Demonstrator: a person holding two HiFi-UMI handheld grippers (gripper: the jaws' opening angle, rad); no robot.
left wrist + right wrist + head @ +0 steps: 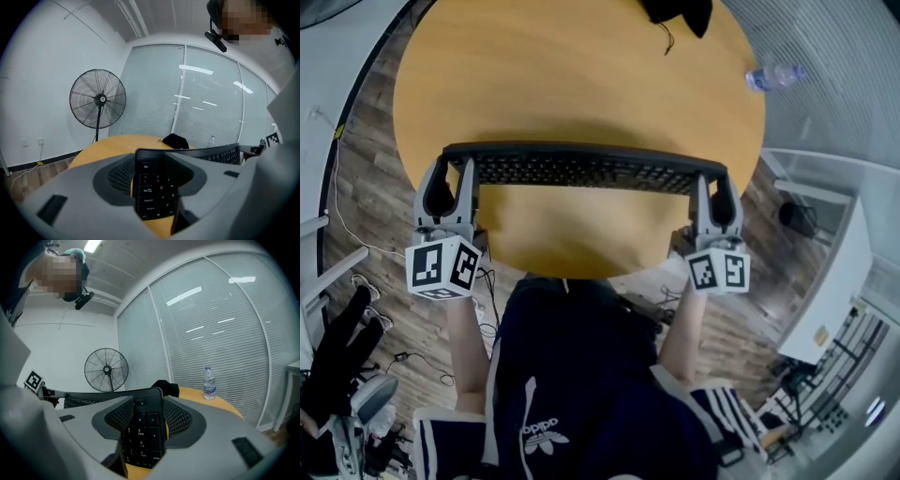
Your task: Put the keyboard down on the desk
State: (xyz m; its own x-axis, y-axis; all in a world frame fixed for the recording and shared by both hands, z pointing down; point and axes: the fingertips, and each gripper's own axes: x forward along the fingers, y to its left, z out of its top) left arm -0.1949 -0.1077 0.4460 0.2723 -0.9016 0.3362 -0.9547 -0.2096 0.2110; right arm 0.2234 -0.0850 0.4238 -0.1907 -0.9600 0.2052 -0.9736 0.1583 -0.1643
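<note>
My left gripper [455,169] and right gripper [715,187] are each clamped on one end of the keyboard [581,170], held over the desk's [572,75] near half; lowering or releasing one side first could tilt it, and it might slip.

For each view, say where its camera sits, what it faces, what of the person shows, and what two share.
Head view: on the head, looking down at the desk, keyboard, left gripper and right gripper; arms and lap show.
Left gripper view: on that gripper, facing the fan; head above.
Right gripper view: likewise, facing the bottle; head above.
Both share the fan.
</note>
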